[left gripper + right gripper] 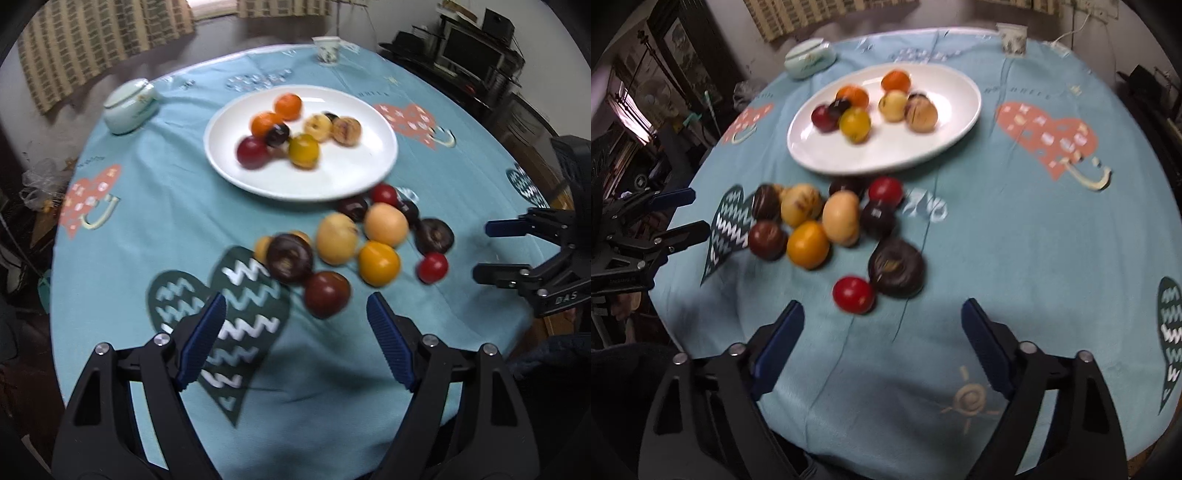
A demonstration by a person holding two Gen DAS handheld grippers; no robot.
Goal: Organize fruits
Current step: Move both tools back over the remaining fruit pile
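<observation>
A white plate [332, 173] [886, 155] at the middle of the round table holds several fruits: orange, red, yellow, tan and dark ones. On the blue cloth in front of it lies a loose pile of several more. My left gripper [295, 299] [698, 212] hovers open over the cloth, with a dark red fruit [327, 293] just ahead of its tips. My right gripper [882, 306] [484, 251] is open too, and nothing is between its fingers. A small red fruit [854, 294] [432, 267] and a big dark round fruit [895, 267] lie right in front of it.
A pale green lidded jar [129, 107] [809, 59] stands at the far left of the table and a patterned cup [327, 48] [1012, 38] at its far edge. Dark shelving with electronics [472, 55] stands beyond the table. The table's rim runs close to both grippers.
</observation>
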